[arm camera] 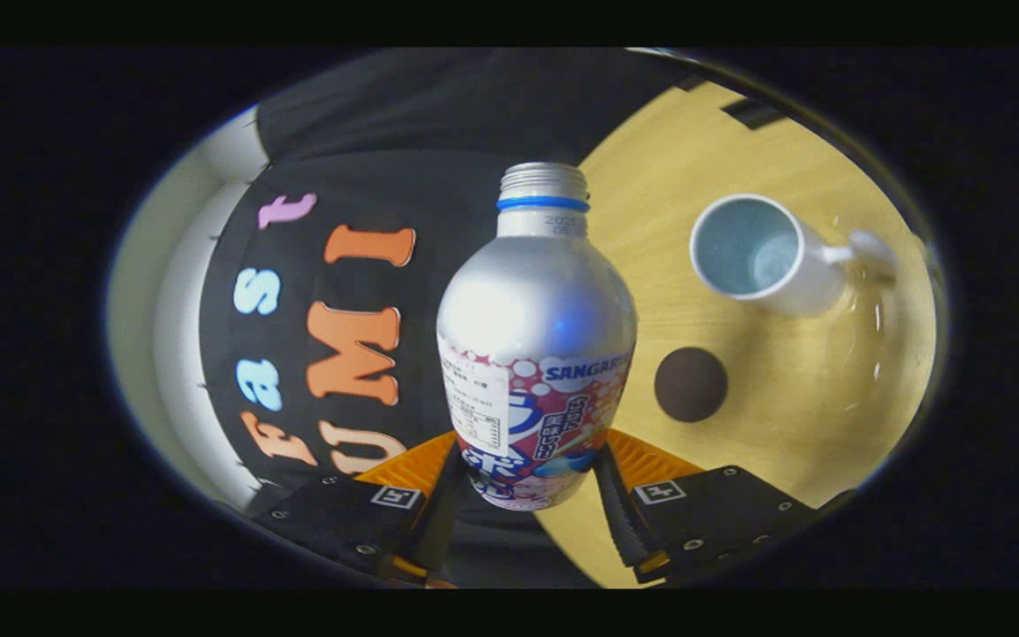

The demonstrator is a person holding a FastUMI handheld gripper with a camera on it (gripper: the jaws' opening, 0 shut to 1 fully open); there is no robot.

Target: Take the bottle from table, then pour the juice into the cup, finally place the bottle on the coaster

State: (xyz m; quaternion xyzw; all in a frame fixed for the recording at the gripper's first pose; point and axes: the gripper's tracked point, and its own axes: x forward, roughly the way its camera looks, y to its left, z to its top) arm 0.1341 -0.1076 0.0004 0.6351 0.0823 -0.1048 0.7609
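Note:
A silver aluminium bottle [534,310] with a pink and blue label, a blue neck ring and no cap is held between my fingers. My gripper [527,482] is shut on its lower body, and the whole view is rolled to one side, so the bottle is tilted. Beyond the bottle on the wooden table [784,398] stands a white cup [762,257] with a pale blue inside and its handle pointing away from the bottle. A small dark round coaster [691,383] lies on the table between the bottle and the cup.
The black cloth booth wall [368,141] fills the side behind the bottle, with a pale wall strip past it. Bare wood surrounds the cup and coaster.

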